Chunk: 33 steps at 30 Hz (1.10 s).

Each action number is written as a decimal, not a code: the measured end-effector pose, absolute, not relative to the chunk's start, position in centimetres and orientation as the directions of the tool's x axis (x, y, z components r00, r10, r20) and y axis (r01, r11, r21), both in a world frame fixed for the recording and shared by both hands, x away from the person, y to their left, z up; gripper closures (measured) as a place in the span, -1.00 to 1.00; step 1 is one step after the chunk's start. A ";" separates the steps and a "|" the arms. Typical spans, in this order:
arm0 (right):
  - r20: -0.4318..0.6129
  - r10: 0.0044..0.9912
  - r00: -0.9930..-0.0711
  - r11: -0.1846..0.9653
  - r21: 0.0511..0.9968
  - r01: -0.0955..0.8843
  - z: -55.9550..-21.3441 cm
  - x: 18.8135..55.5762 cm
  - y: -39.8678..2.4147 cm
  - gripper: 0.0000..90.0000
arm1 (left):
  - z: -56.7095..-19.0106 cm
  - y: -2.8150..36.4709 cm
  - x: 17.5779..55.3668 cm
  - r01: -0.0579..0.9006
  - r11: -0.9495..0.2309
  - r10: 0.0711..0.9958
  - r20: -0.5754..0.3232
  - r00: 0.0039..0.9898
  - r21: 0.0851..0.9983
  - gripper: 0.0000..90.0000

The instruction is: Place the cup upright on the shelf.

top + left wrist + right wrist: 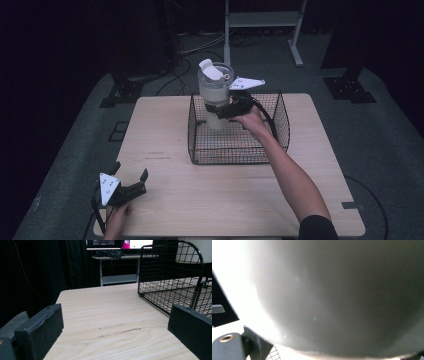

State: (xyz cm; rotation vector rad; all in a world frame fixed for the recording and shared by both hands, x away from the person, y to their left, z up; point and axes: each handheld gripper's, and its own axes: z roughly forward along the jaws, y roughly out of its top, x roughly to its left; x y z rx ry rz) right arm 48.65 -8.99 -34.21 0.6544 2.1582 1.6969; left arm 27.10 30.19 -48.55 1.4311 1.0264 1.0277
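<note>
Your right gripper (223,111) has its jaws clamped on the white lidded tumbler (215,95) mid-body — held upright inside the wire basket (240,150), above its floor — while your left gripper (131,181) rests jaws-apart on the tabletop (225,195), out of the way.

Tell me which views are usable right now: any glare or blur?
Right gripper view: the tall white lidded tumbler sits too close, blurred, overexposed at left. Left gripper view: sharp on the light wooden table and black wire basket. High view: dim, legible.
</note>
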 end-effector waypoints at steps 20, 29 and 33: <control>0.074 0.530 -0.845 0.205 0.955 0.212 -36.6 50.3 -8.5 -0.80 | -48.5 30.2 27.1 0.063 -0.082 0.962 0.063 0.267 0.995 -1.00; 0.079 0.519 -0.851 0.222 0.949 0.223 -37.3 50.5 -8.5 -0.80 | -48.5 30.2 27.1 0.063 -0.081 0.961 0.062 0.270 0.995 -1.00; 0.081 0.513 -0.854 0.227 0.947 0.226 -37.8 50.8 -8.5 -0.80 | -48.5 30.3 27.1 0.063 -0.079 0.961 0.060 0.270 0.995 -1.00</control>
